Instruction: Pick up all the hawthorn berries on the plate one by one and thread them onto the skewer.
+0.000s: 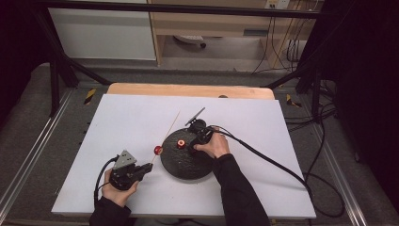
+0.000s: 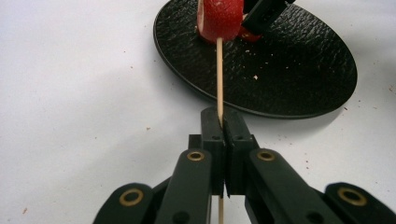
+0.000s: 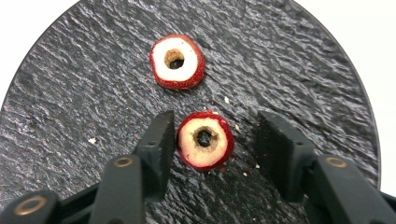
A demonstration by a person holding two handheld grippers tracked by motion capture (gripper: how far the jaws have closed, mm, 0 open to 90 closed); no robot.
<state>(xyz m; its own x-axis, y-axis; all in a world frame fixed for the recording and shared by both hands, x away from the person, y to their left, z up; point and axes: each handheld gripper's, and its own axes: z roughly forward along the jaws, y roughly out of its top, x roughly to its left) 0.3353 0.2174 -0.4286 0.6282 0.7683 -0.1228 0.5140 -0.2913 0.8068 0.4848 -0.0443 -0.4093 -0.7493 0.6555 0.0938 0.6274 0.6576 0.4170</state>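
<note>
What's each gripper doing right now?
Left gripper: shut on the skewer.
Right gripper: open around a cored fruit slice on the plate, not clamped.

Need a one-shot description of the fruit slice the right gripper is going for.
Start at the round black plate on the white table. Two red-skinned cored slices lie on it. The target slice sits between the right gripper's jaws, nearer that camera than the other slice.
</note>
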